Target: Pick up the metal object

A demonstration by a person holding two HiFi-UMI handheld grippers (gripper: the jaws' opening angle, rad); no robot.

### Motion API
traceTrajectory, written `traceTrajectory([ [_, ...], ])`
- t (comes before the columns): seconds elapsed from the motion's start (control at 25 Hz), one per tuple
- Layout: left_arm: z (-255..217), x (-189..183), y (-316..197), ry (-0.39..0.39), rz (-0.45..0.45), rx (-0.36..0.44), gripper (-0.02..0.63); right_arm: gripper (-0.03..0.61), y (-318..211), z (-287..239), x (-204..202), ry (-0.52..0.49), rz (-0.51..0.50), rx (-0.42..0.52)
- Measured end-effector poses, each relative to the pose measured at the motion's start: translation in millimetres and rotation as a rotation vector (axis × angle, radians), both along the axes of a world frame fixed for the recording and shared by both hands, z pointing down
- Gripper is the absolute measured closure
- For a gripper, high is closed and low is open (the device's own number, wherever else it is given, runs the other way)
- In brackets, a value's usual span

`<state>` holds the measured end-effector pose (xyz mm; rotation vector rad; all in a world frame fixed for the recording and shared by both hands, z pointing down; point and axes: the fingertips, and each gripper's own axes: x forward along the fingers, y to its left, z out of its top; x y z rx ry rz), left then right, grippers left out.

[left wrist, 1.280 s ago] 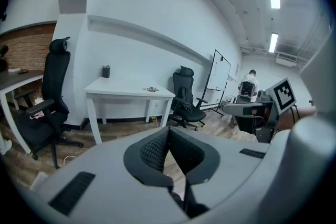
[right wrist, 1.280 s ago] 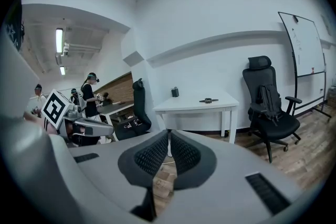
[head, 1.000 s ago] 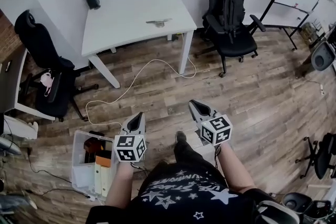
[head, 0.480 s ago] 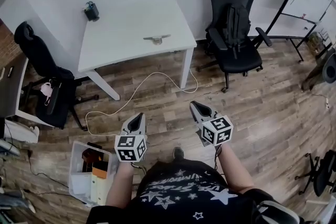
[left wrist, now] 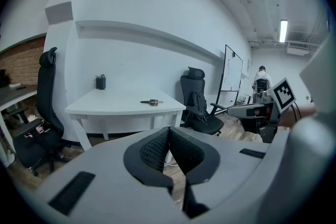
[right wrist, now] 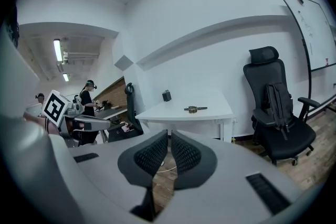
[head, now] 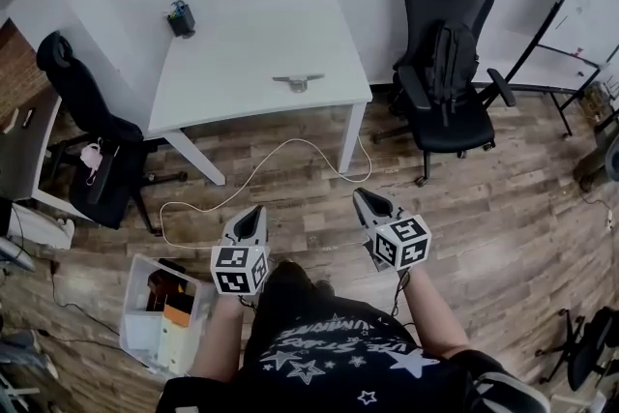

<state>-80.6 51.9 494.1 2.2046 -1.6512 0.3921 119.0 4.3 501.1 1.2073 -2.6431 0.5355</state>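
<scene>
— Left of the table (head: 242, 73)?
— Just beside its left end, a black chair (head: 82, 111) with something pink (head: 90, 153) hung on it. Further out, off the table's left front corner, a clear bin (head: 160, 314) on the wooden floor (head: 464, 198), with orange and pale things upright inside.
— On the table's left part?
— Only a small dark container (head: 181, 18), at the far left corner.
— And the left gripper (head: 253, 213)?
— Well short of the table's front edge, above the floor, aimed toward the table. Closed all the way, pad against pad, nothing gripped.
— Under the table?
— A white cable (head: 261, 171), looping out across the floor from beneath the front edge.
— And the metal object (head: 298, 82)?
— Flat on the table, near the front edge, toward the right end. Well apart from the container, untouched by either tool.
— And the right gripper (head: 365, 198)?
— Off the table's right front corner, well apart from it, also aimed toward the table. Closed as well, pads together, empty.
— Right of the table?
— A black office chair (head: 450, 82) near the right end, then a whiteboard (head: 590, 10) beyond that.
</scene>
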Motion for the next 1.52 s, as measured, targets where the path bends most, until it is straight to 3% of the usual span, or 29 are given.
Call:
traceTrajectory([
  [0.4, 11, -7, -70, -0.008, 0.03, -0.011, 0.594, 0.526, -60, 19, 0, 0.018, 0.056, -0.041],
  [1.04, 14, -6, -263, -0.025, 0.156, -0.015, 0.594, 0.526, -219, 31, -20, 0.054, 0.106, -0.091],
  [1.52, 26, -5, -380, -0.271, 0.311, 0.049, 0.593, 0.526, -309, 43, -31, 0.053, 0.168, -0.137],
])
